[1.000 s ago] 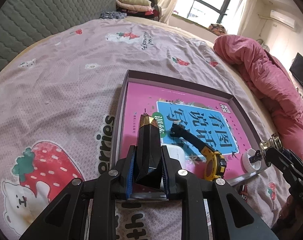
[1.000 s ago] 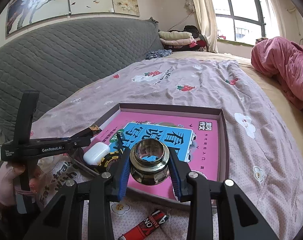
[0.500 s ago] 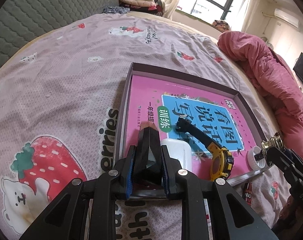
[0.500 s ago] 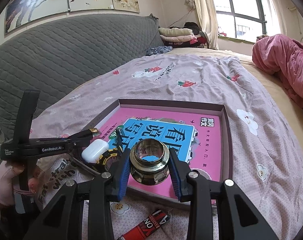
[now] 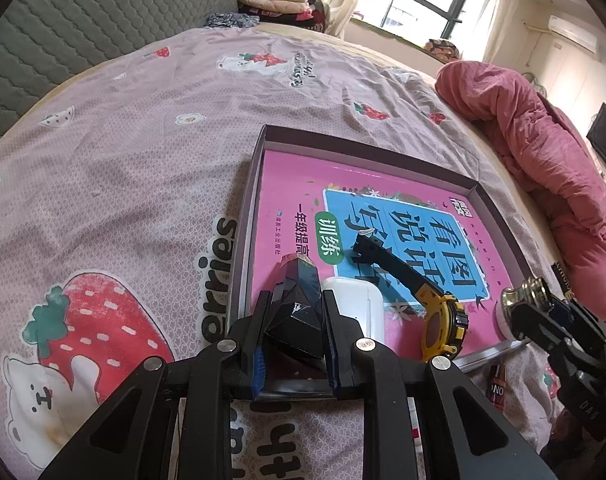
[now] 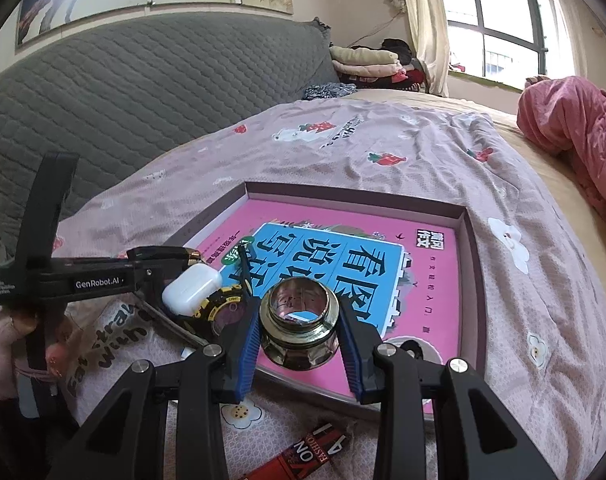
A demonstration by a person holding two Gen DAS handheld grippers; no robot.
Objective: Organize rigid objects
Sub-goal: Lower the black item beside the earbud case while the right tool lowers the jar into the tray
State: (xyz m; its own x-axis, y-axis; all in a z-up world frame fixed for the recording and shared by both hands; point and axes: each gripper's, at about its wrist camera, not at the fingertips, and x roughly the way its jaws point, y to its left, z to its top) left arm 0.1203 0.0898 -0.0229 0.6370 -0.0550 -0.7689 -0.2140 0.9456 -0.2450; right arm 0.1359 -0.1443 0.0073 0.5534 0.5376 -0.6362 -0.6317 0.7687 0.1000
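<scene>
both tongs were loaded over the shallow tray point(image 5: 250, 184) lying on the bed point(image 5: 123, 160). the left tongs point(image 5: 295, 322) pinched a black faceted bottle point(image 5: 297, 300), its gold tip low over the pink book point(image 6: 431, 280) beside the white earbud case point(image 5: 359, 304) and yellow watch point(image 5: 443, 320). the right tongs point(image 6: 299, 326) gripped a shiny metal fitting point(image 6: 299, 326) above the tray's near edge. this looked like the placing step; next, each piece probably needed lowering onto a bare patch of book before release.
</scene>
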